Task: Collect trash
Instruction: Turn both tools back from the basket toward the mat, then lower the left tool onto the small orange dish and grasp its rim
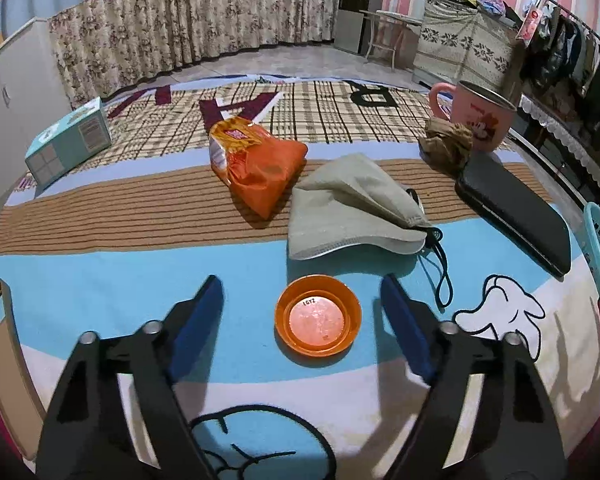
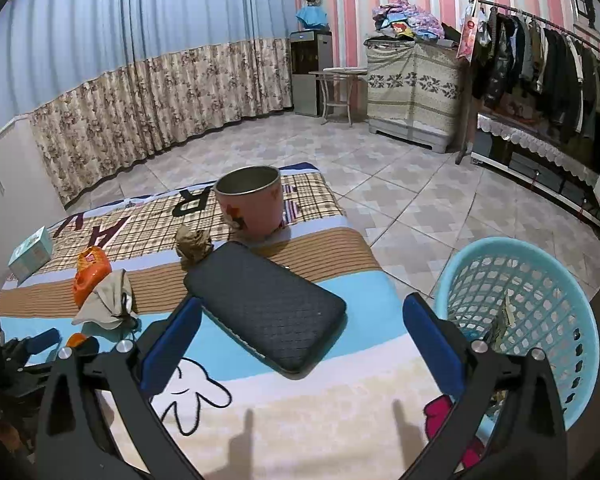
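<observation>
Item: orange lid (image 1: 318,316), flat on the blanket (image 1: 100,272), lying between the blue pads of the left gripper (image 1: 302,300); pads stand apart from it on both sides, touching nothing, jaws spread. Item: orange wrapper (image 1: 256,164), at 11 o'clock from the lid, crumpled, touching the grey cap (image 1: 352,208) at 12 to 1 o'clock. Item: brown paper wad (image 1: 446,144), at 1 o'clock, just beside the pink cup (image 1: 480,116) and touching the far end of the black case (image 1: 516,216). Item: teal box (image 1: 70,144), at 10 o'clock, well apart from the rest. Item: right gripper (image 2: 298,332), jaws wide, nothing between them; the near corner of the black case (image 2: 264,300) lies just ahead, at 12 o'clock. Item: teal basket (image 2: 520,320), on the tile floor at 3 o'clock of the right gripper, just beside the blanket's edge, some scraps inside, too hidden to name.
</observation>
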{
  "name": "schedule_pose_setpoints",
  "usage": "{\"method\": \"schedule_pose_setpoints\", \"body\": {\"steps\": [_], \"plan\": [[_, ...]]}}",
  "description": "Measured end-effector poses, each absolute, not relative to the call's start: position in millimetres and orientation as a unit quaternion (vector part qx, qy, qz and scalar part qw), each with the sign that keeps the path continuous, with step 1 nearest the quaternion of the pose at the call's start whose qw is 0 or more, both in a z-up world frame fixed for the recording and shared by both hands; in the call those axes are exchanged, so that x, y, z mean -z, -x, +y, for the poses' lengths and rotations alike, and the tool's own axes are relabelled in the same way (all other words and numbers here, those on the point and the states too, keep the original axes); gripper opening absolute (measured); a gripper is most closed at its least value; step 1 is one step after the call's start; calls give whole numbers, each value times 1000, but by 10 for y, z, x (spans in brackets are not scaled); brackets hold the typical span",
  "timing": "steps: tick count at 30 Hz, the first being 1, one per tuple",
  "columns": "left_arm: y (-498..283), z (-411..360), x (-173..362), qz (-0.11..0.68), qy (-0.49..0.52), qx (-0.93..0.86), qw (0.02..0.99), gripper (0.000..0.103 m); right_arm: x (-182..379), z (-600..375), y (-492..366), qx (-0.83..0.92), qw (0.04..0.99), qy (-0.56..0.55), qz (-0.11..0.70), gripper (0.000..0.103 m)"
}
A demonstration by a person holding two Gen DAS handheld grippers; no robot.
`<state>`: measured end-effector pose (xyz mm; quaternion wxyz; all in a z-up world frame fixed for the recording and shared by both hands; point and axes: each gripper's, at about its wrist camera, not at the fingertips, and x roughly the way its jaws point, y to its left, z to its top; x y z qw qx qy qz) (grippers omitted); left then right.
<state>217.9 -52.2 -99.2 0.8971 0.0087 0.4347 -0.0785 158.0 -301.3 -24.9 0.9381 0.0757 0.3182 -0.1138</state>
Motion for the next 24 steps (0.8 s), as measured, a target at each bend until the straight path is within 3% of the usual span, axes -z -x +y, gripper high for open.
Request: {"method": "schedule_pose_setpoints", "body": {"steps": [6, 14, 24], "plan": [[-2190, -498, 1000, 436, -4, 75, 897, 65, 246, -2893, -1614, 99, 940, -64, 320, 98], [-2203, -476, 984, 432, -14, 78, 898, 39, 317, -2751, -1691, 91, 939, -52, 328, 98], [-2205, -325, 891, 414, -14, 59, 908, 39, 376, -2609, -1777, 81, 939, -34, 332, 98]]}}
